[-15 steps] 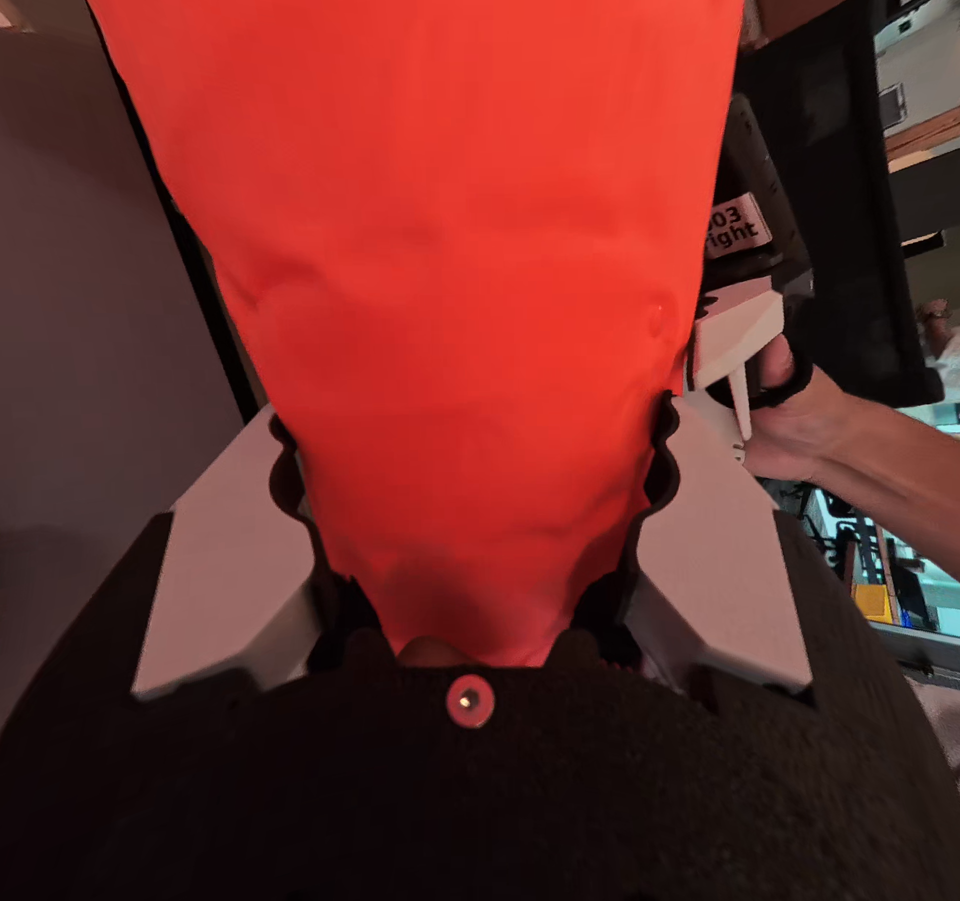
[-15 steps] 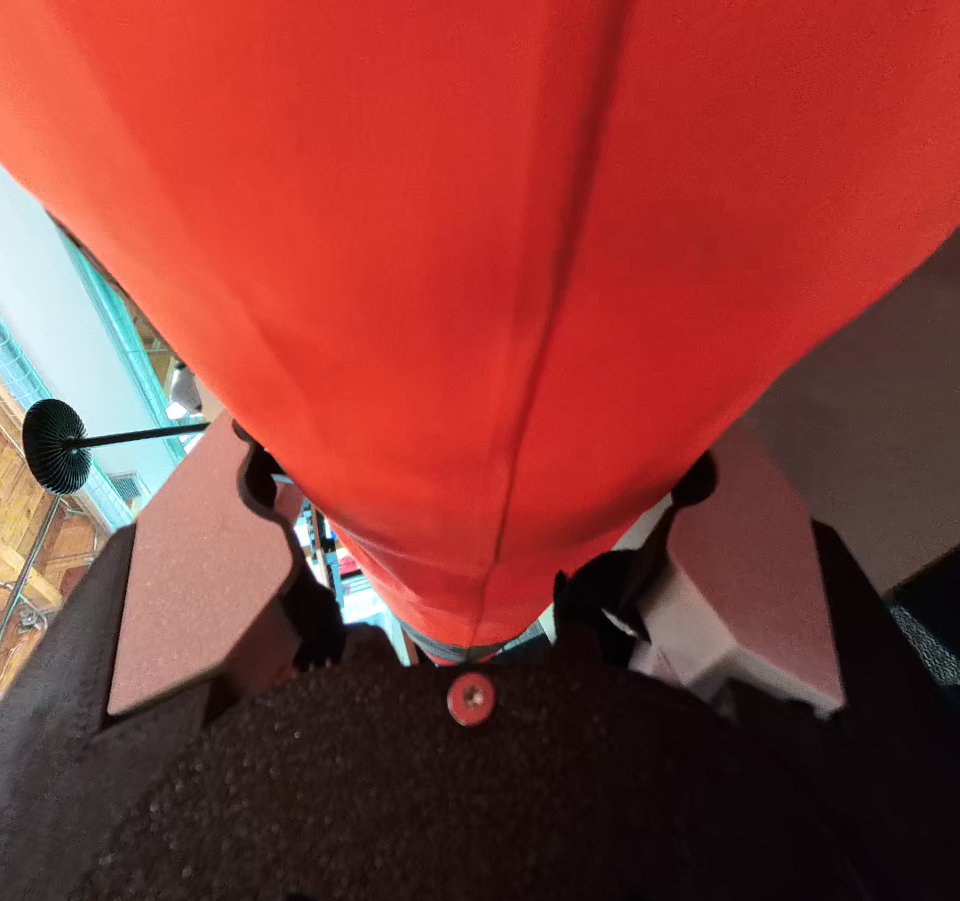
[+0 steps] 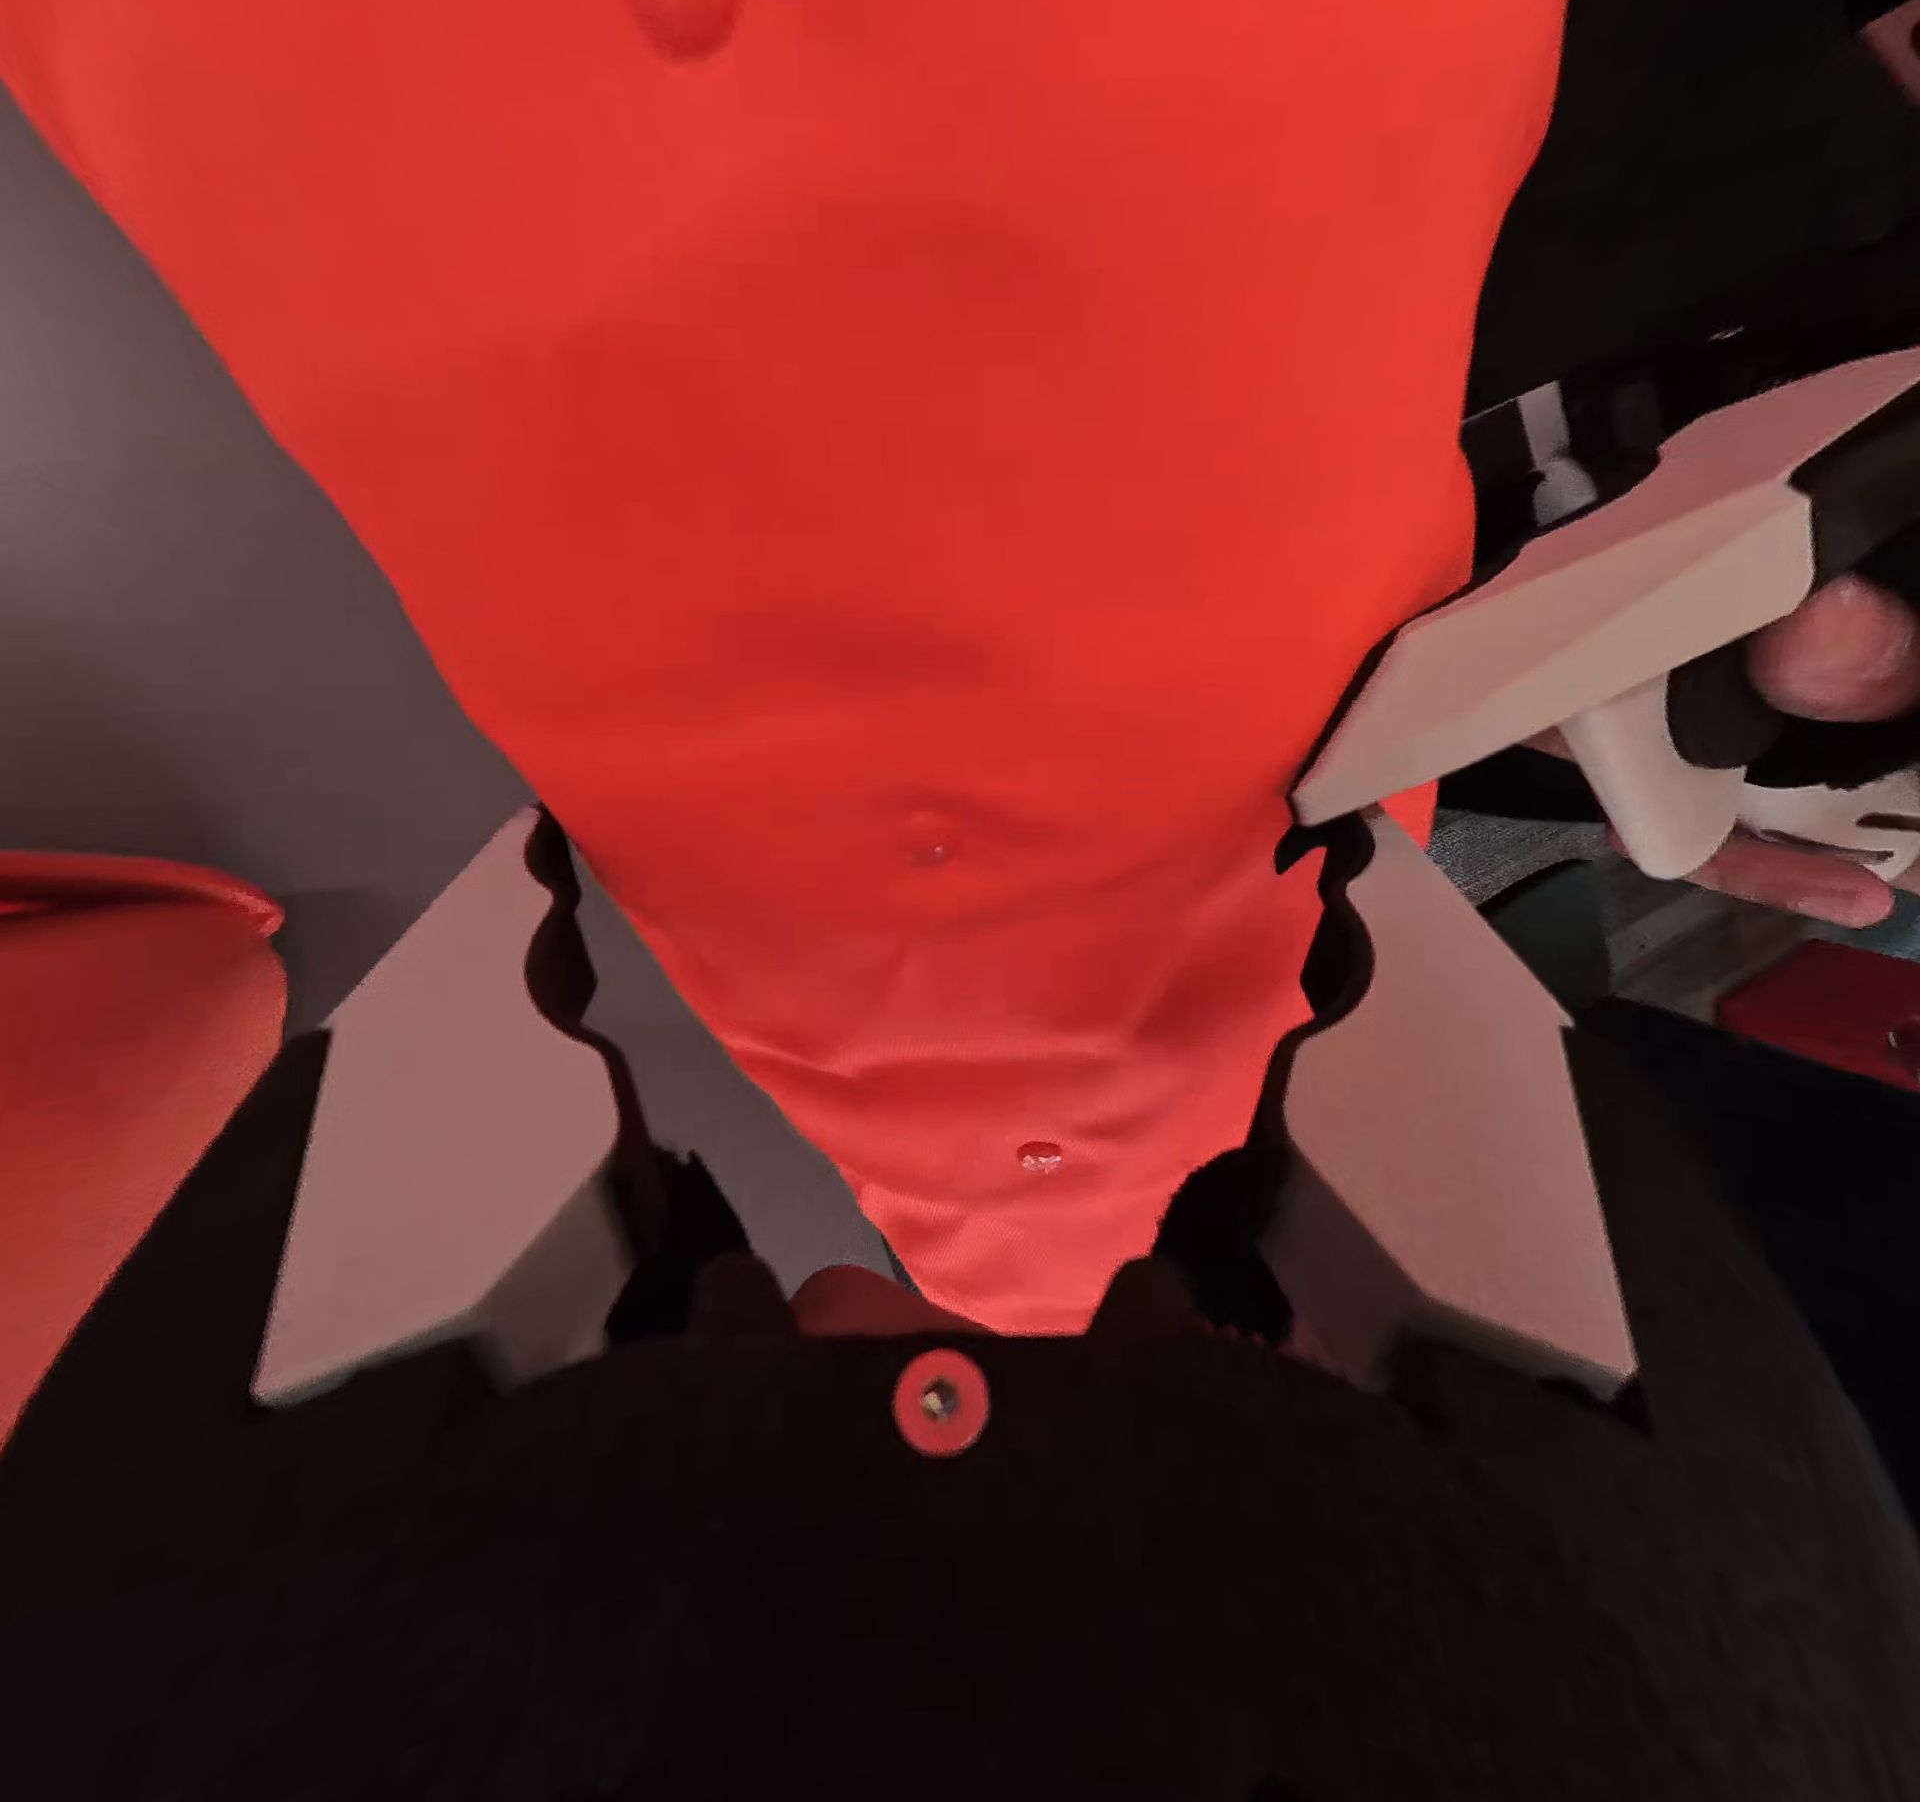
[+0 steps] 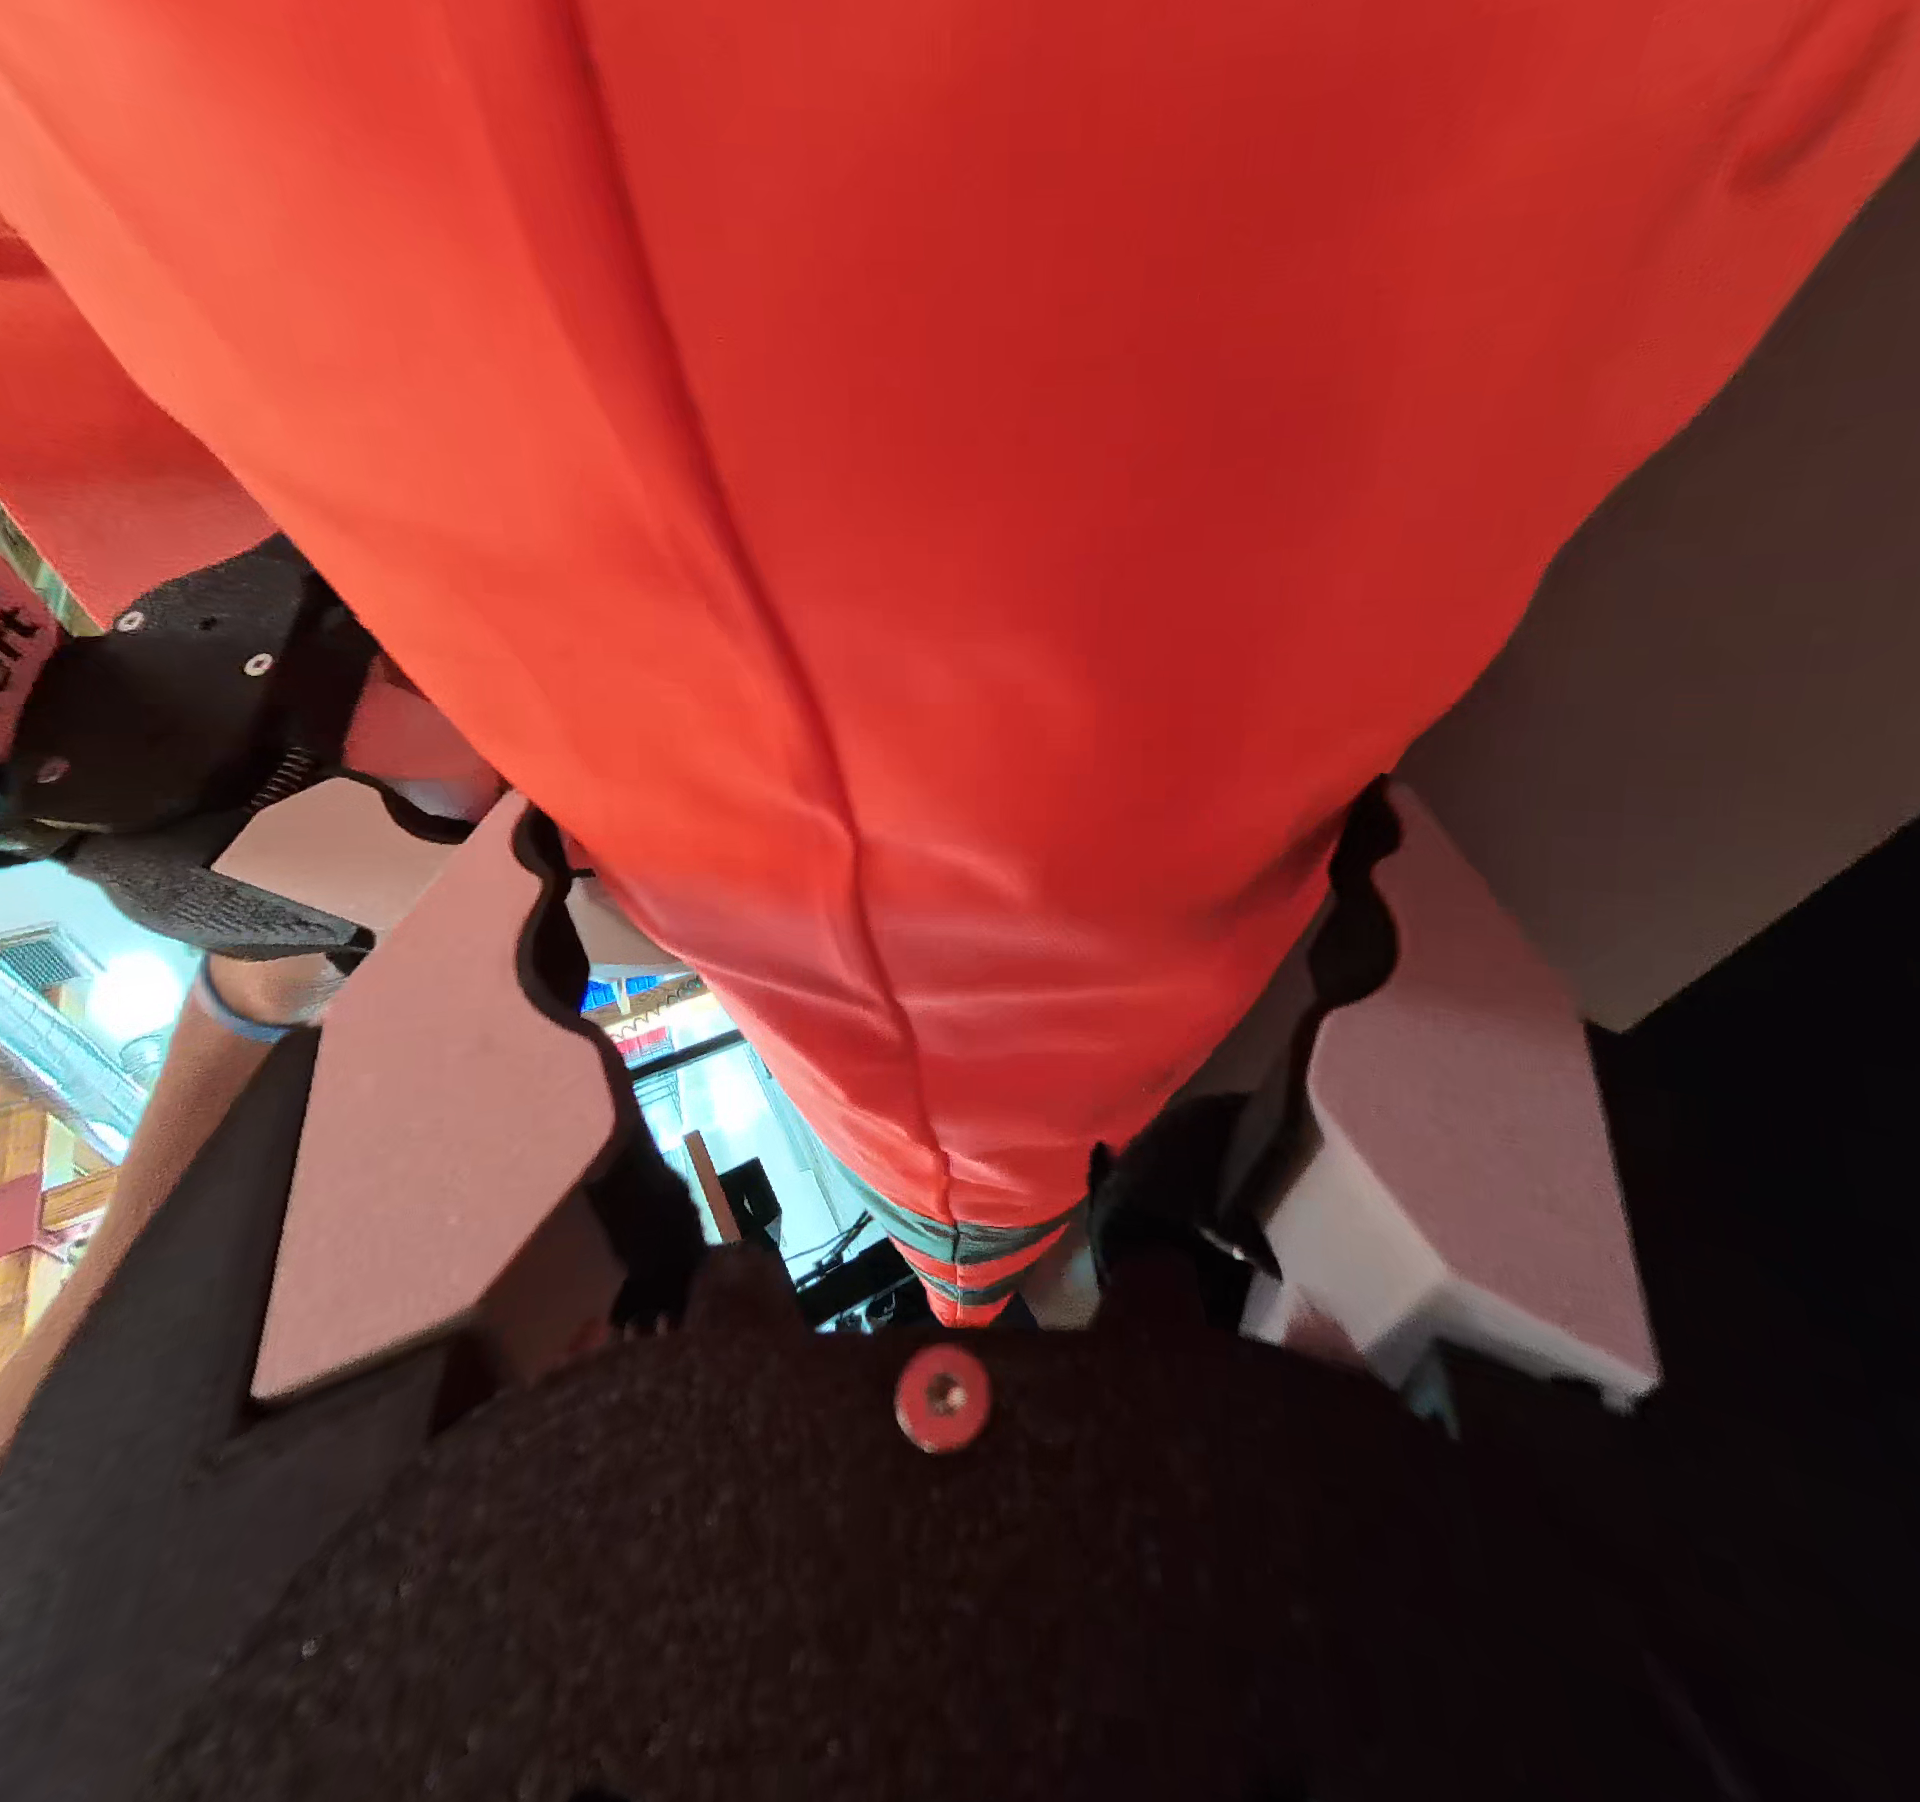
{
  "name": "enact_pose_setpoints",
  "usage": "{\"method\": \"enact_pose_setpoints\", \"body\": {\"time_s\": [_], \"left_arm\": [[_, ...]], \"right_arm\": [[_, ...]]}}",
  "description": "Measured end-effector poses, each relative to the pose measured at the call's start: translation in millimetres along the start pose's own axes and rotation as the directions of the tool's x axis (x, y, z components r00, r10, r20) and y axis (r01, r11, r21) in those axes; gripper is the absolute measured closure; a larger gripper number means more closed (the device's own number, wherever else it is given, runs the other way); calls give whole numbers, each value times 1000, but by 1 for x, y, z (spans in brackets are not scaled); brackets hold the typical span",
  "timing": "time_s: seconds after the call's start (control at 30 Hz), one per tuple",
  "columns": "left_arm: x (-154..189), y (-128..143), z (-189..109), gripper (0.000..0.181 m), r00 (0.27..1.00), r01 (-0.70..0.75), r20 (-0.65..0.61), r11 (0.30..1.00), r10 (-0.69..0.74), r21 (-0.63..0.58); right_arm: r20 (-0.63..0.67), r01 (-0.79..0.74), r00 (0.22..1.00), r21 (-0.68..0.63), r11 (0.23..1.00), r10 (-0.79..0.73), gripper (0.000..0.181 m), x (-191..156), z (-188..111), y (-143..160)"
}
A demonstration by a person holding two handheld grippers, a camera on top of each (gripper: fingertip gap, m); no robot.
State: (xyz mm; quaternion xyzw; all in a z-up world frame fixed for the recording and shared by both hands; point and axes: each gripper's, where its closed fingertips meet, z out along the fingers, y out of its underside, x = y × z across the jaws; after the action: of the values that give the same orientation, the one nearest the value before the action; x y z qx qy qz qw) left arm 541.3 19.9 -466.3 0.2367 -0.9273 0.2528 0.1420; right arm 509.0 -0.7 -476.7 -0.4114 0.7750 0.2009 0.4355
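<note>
Both tools stand wide, and neither set of jaws closes on anything. The left gripper point(image 3: 930, 822) has the bright orange-red knit shirt point(image 3: 935, 402) running down between its pale fingers. The cloth brushes the right-hand finger and leaves a gap of grey surface beside the left-hand one. The right gripper point(image 4: 951, 807) is spread the same way. The cloth fills most of its gap and narrows towards the near end. It touches the right-hand finger, and the lit room shows through on the left. Only the left wrist view shows the small round buttons point(image 3: 925, 838) along the shirt front, another fold of the cloth at the near left, and the person's hand point(image 3: 1829, 661) on the other tool at the right. Only the right wrist view shows a long stitched seam point(image 4: 727, 557) and a striped grey-green edge band point(image 4: 961, 1243) at the near end.
</note>
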Motion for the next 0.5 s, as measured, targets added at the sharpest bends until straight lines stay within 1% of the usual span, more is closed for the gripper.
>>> {"method": "enact_pose_setpoints", "body": {"time_s": [0.07, 0.13, 0.2, 0.23, 0.3, 0.33, 0.4, 0.47, 0.5], "left_arm": [[-1, 0, -3, 41, 1000, -10, 24, 1000, 10, -9], [-1, -1, -15, 44, 995, -22, 98, 1000, 21, 8], [0, -3, -41, 59, 979, -29, 204, 997, 13, 73], [3, -4, -57, 61, 967, -29, 256, 993, -1, 113], [16, -1, -89, 61, 944, -20, 328, 984, -40, 177], [24, 1, -106, 61, 930, -19, 363, 980, -56, 200], [43, 4, -139, 61, 899, -23, 428, 966, -93, 258], [60, 7, -176, 66, 854, -34, 501, 945, -141, 325], [71, 10, -193, 67, 837, -42, 524, 935, -160, 352]], "right_arm": [[10, 5, 1000, -8, 1000, -5, 38, 1, -1, 0], [45, 0, 999, -12, 1000, 1, 43, 1, -7, 1], [89, -18, 996, -31, 999, 21, 58, 3, -21, 5], [118, -21, 993, -28, 999, 24, 65, 2, -31, 6], [166, 2, 986, -32, 999, 3, 68, -5, -55, 10], [182, 39, 983, -36, 999, -32, 70, -11, -67, 13], [205, 166, 966, -20, 986, -159, 76, -32, -96, 21], [215, 323, 924, 4, 946, -316, 79, -62, -124, 31], [215, 405, 890, 27, 914, -401, 81, -78, -137, 37]]}}
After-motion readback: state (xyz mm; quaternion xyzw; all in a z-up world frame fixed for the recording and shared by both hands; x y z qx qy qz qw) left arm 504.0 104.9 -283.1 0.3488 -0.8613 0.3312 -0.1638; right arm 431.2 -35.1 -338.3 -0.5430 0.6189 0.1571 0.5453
